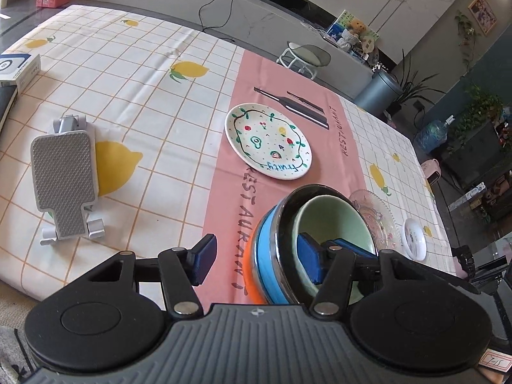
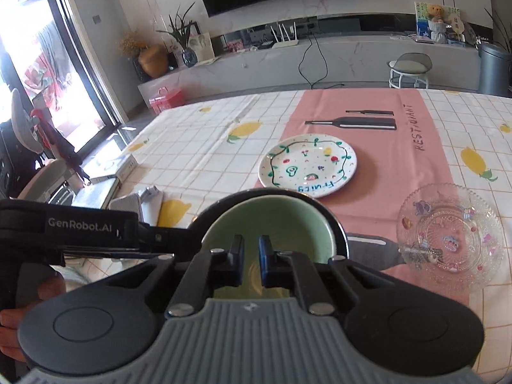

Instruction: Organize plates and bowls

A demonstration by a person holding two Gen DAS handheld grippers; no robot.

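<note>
A nested stack stands on the pink runner: an orange bowl (image 1: pixel 256 283) at the bottom, then a blue bowl (image 1: pixel 267 256), a dark steel-rimmed bowl (image 1: pixel 286 224) and a pale green bowl (image 1: pixel 336 220) inside. My left gripper (image 1: pixel 256 246) is open and straddles the stack's left wall. One pad is inside the green bowl and the other stands clear of the orange one. My right gripper (image 2: pixel 252 243) hangs over the green bowl (image 2: pixel 272 220) with its pads almost together. The bowl's near rim is hidden beneath it. A painted "fruity" plate (image 1: pixel 268 142) (image 2: pixel 307 164) lies further back.
A patterned glass plate (image 2: pixel 448 243) (image 1: pixel 374 217) sits right of the stack, and a small white dish (image 1: pixel 414 240) lies beyond it. A grey phone stand (image 1: pixel 64 185) lies on the lemon tablecloth to the left. Boxes (image 1: pixel 19 67) sit at the left edge. The left gripper's body (image 2: pixel 80 227) crosses from the left.
</note>
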